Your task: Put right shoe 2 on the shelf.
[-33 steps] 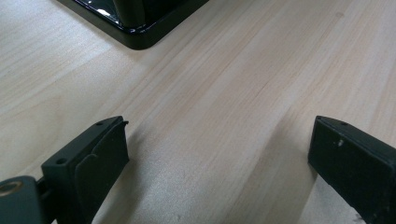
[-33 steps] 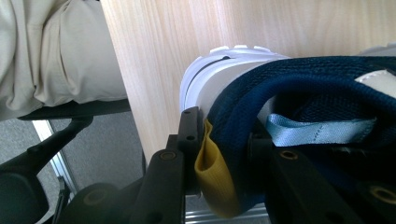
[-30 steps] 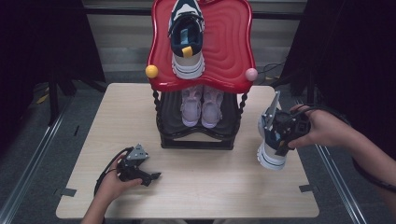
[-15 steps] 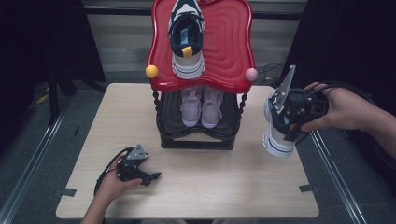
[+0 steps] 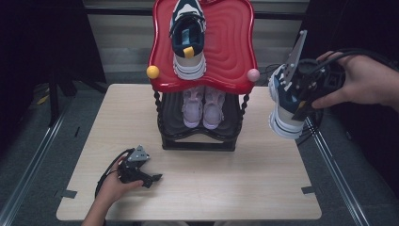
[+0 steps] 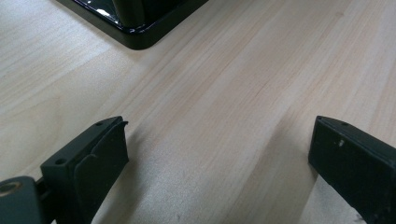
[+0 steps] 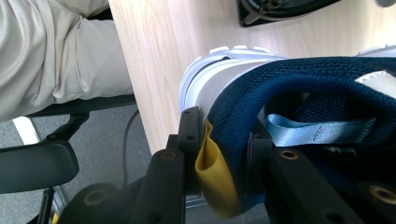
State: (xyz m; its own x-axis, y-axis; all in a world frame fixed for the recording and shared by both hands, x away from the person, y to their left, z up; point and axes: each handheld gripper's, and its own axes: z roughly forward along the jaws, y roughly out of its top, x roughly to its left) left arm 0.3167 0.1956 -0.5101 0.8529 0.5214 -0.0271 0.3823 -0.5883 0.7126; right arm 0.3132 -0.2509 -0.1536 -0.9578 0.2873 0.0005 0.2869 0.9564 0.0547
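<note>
Sneaker (image 5: 285,106), navy and white, is clamped at its heel collar by my right gripper (image 5: 301,89), whose fingers (image 7: 189,135) pinch the yellow tab; since a second ago it has risen off the worktop (image 5: 197,188) and now hangs over the right edge, beside the red rack top (image 5: 230,52) where its mate (image 5: 188,40) sits. I judge placing it alongside comes next, while my left gripper (image 6: 219,154) rests wide open and empty near the front-left corner.
</note>
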